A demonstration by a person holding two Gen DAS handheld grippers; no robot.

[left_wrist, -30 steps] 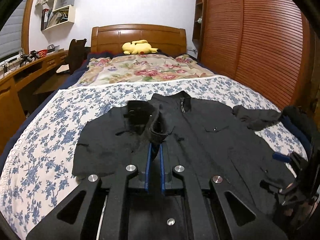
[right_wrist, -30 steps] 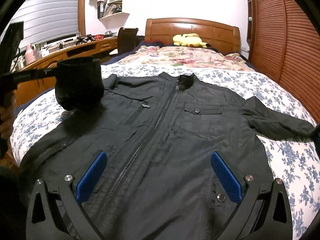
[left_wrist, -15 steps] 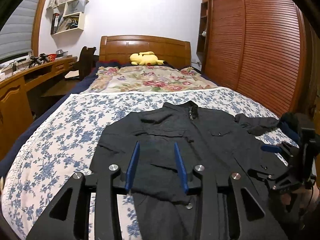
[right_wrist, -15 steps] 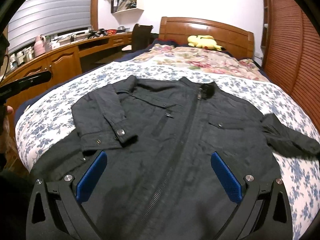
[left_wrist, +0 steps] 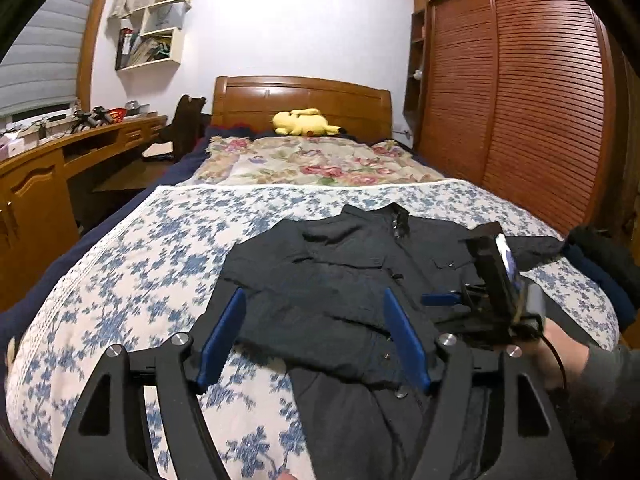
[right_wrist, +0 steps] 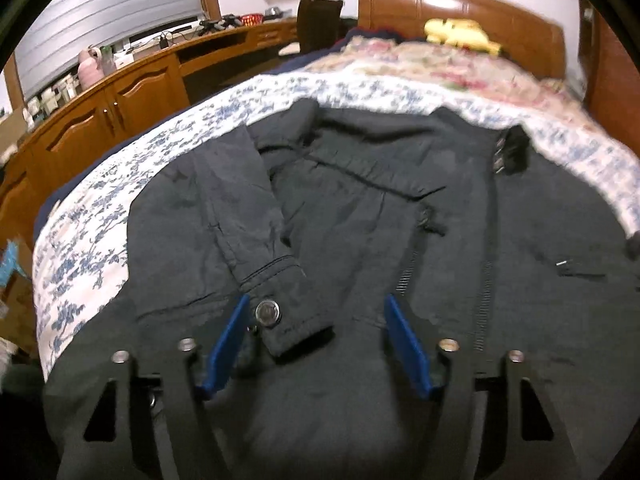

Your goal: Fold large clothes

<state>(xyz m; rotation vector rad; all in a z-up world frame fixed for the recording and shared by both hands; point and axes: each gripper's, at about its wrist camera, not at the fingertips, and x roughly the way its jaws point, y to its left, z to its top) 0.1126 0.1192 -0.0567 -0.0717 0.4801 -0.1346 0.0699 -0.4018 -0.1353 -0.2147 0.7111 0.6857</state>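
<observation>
A black zip jacket [left_wrist: 340, 280] lies front up on the blue-flowered bedspread [left_wrist: 160, 264]. One sleeve is folded across its chest, and the cuff [right_wrist: 288, 300] with a metal snap rests near the zip. My left gripper [left_wrist: 314, 338] hovers over that folded sleeve at the jacket's left side with its jaws opening and nothing held. My right gripper [right_wrist: 318, 344] hangs low over the cuff. Its jaws are closing, the cuff lies between them, and the pads [right_wrist: 228, 344] do not press on it. The other sleeve [left_wrist: 536, 248] stretches out to the right.
A wooden desk [left_wrist: 48, 160] runs along the left of the bed and a slatted wardrobe [left_wrist: 520, 100] along the right. A yellow plush toy [left_wrist: 304, 122] lies by the headboard. Dark clothes [left_wrist: 600, 264] are piled at the bed's right edge. A hand [left_wrist: 560, 344] holds the right gripper.
My left gripper let go of the sleeve cuff, which now lies across the jacket's front, and drew back as it opened. My right gripper swung left over the cuff and its jaws narrowed.
</observation>
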